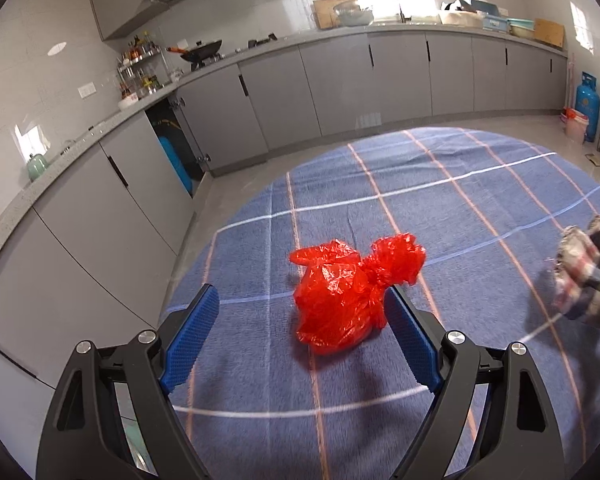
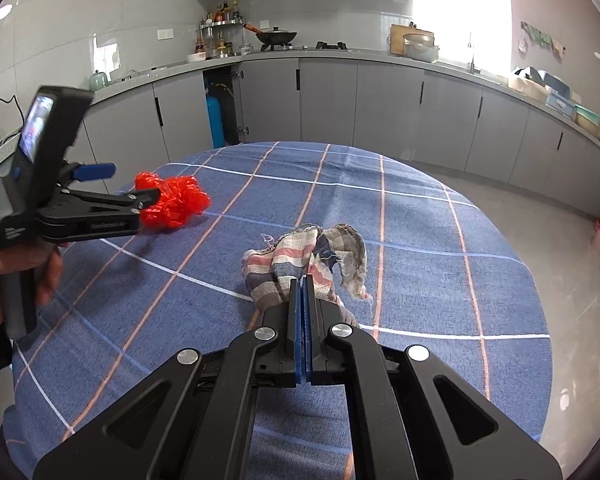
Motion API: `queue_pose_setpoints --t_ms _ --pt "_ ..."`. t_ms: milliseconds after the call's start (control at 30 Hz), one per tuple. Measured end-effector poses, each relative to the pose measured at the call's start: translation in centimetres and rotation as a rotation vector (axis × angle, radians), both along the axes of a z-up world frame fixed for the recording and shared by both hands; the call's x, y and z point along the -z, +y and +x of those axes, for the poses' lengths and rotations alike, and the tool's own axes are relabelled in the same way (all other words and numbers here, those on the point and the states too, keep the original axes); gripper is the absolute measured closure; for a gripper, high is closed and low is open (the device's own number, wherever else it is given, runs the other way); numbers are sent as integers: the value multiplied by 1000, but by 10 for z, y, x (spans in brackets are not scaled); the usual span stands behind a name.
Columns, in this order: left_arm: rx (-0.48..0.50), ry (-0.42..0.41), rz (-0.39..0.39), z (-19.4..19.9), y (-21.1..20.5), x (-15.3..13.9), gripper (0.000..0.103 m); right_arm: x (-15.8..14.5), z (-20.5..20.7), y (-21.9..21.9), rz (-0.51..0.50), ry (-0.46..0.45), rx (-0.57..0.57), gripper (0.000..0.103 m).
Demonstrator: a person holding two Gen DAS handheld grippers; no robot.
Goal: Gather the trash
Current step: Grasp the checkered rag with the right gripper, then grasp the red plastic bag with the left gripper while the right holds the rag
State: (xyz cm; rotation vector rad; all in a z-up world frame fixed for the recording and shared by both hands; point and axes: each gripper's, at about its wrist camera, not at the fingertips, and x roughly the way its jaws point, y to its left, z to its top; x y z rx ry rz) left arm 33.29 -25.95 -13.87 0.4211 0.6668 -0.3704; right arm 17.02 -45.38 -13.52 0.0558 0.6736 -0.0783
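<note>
A crumpled red plastic bag [image 1: 340,296] lies on the round table with a blue checked cloth [image 1: 460,200]. My left gripper [image 1: 304,304] is open, its blue pads either side of the bag, the right pad close against it. The bag also shows in the right wrist view [image 2: 176,202], with the left gripper [image 2: 140,188] at it. My right gripper [image 2: 303,280] is shut on a striped plaid rag [image 2: 300,256] and holds it over the table [image 2: 420,240]. The rag shows at the right edge of the left wrist view [image 1: 584,276].
Grey kitchen cabinets [image 1: 340,80] and a worktop with a wok [image 1: 204,50] run behind the table. A blue gas cylinder [image 1: 587,104] and a pink bin [image 1: 576,126] stand on the floor at far right. One cabinet door stands open [image 2: 220,108].
</note>
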Motion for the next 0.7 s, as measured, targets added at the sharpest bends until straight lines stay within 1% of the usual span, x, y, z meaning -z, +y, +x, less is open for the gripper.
queue_pose_setpoints --t_ms 33,67,100,133,167,200,300,500,700 --pt "7 17 -3 3 -1 3 36 0 1 -1 3 -1 1 101" --pt "19 34 -5 3 -1 6 45 0 1 -1 7 -2 2 101" --pt "32 53 -5 3 -3 8 63 0 2 -1 10 -3 4 101" --pt "43 72 -7 4 -3 10 87 0 2 -1 13 -7 5 101" --pt "54 98 -12 4 -3 13 93 -1 2 0 15 -11 5 101" --pt "54 105 -11 3 -1 14 94 -2 2 1 15 -15 5 101" --pt "46 87 -14 -4 8 8 96 -7 2 5 19 -38 5 101" --pt "36 29 -18 -31 35 -13 96 -11 8 17 22 -62 0 101" --pt "22 5 -35 -53 56 -23 96 -11 10 30 27 -82 -10 101"
